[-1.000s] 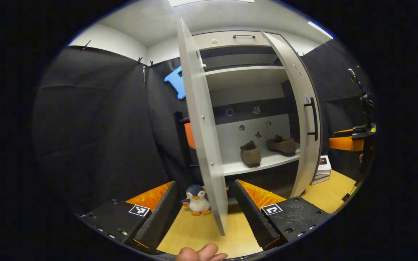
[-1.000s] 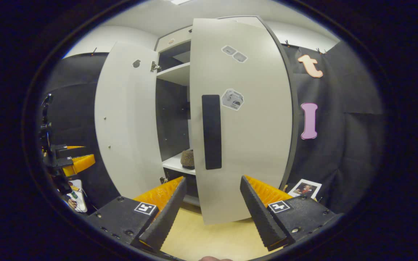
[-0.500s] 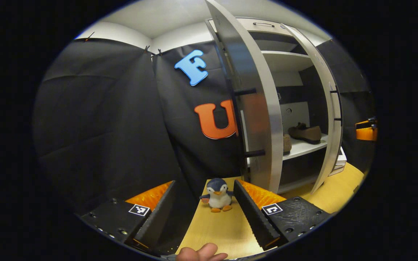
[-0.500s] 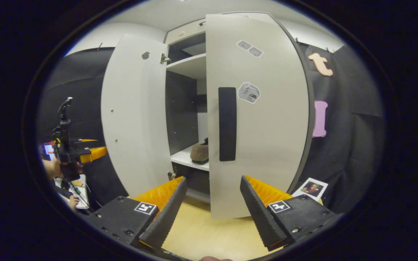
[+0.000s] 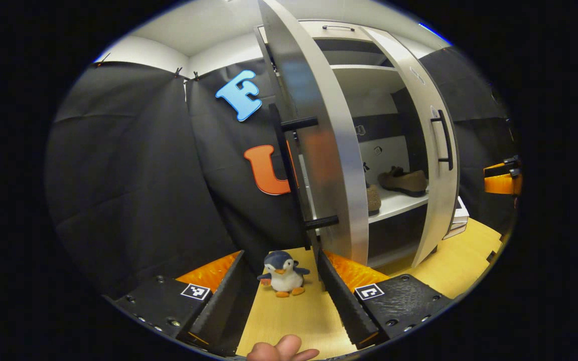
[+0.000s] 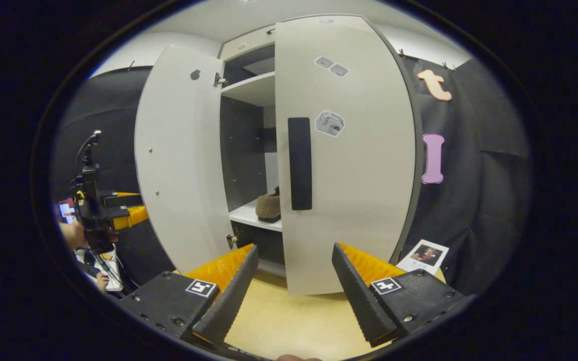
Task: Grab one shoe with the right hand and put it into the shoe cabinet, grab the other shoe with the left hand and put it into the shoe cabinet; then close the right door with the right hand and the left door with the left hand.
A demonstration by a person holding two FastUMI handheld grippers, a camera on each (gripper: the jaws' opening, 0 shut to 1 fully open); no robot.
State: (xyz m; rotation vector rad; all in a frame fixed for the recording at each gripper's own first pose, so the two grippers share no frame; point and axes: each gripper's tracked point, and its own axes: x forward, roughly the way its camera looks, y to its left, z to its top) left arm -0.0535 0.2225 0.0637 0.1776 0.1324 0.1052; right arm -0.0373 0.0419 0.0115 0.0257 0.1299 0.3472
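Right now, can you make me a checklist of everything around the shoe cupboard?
Surface: pale wooden floor, bare in front of the cabinet.
Job's things: two brown shoes sit on the white shelf of the tall grey shoe cabinet; left door and right door both stand open.
Clutter: small plush penguin on the floor; printed photo by the right door; stacked books beside the cabinet.
Grippers: left hand-held gripper open, holding nothing; right hand-held gripper open, holding nothing, facing the right door's black handle.
Cables: nothing seen.
Surroundings: black cloth booth walls.
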